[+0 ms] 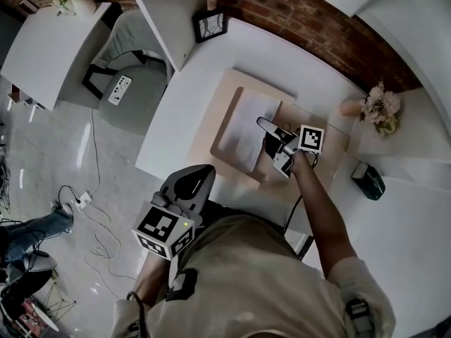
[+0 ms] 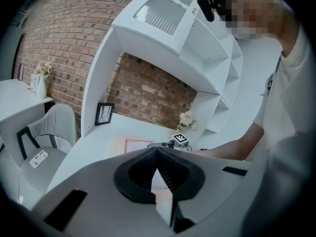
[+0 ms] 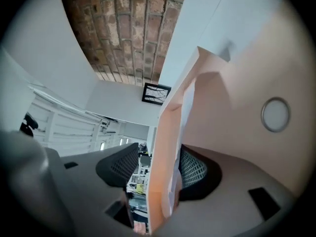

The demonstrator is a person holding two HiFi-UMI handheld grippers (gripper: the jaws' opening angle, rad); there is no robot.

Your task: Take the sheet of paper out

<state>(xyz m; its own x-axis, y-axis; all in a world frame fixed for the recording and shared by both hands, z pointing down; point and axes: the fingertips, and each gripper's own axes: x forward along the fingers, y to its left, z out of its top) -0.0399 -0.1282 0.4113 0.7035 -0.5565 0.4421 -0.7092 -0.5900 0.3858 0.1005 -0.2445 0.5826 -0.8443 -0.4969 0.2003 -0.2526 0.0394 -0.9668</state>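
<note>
A beige envelope (image 1: 211, 129) lies on the white desk (image 1: 176, 129), with a white sheet of paper (image 1: 248, 118) showing in its opened part. My right gripper (image 1: 268, 129) reaches into it from the right. In the right gripper view the envelope's lifted wall (image 3: 160, 181) and the sheet's edge (image 3: 185, 117) stand between the jaws of the right gripper (image 3: 158, 169); the right pad lies against the sheet, while the left pad stands clear, so the jaws are open. My left gripper (image 1: 196, 182) hovers by the desk's near edge, shut and empty (image 2: 157, 154).
A framed picture (image 1: 211, 24) leans on the brick wall behind the envelope. Flowers (image 1: 382, 108) and a small black device (image 1: 368, 180) sit at the right. A shelf panel (image 1: 165, 13) rises at the desk's left, and a grey chair (image 1: 130, 76) stands beyond it.
</note>
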